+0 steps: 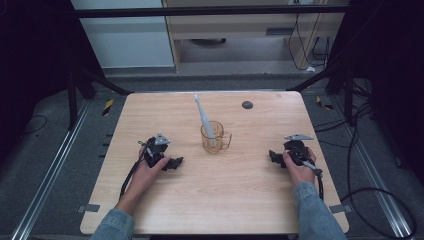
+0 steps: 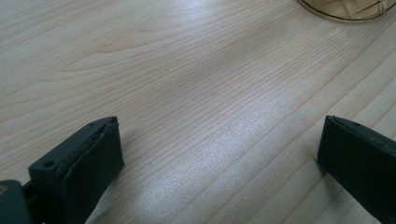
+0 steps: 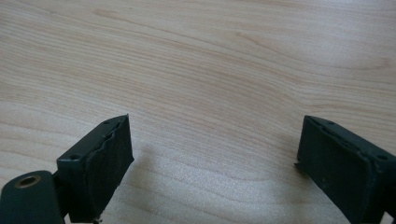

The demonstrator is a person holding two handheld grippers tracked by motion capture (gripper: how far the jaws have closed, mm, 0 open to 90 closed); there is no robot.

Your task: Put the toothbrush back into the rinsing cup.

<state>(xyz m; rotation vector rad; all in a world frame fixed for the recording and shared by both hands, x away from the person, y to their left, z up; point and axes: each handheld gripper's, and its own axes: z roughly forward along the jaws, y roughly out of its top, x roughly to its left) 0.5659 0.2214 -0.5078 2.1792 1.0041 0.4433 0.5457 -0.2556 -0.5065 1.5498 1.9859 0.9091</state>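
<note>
A clear amber mug (image 1: 215,137) stands near the middle of the wooden table (image 1: 165,210), its handle to the right. A white toothbrush (image 1: 204,116) leans in it, its top tilted toward the far left. My left gripper (image 1: 176,163) rests on the table to the mug's left, open, with bare wood between its jaws (image 2: 219,154). The mug's base (image 2: 348,9) shows at the top right of the left gripper view. To the mug's right, my right gripper (image 1: 273,157) lies on the table, open and holding nothing (image 3: 215,158).
A small dark round disc (image 1: 247,105) lies near the table's far edge. Black frame legs and cables stand on the floor beyond both far corners. Metal brackets (image 1: 88,207) sit at the near corners.
</note>
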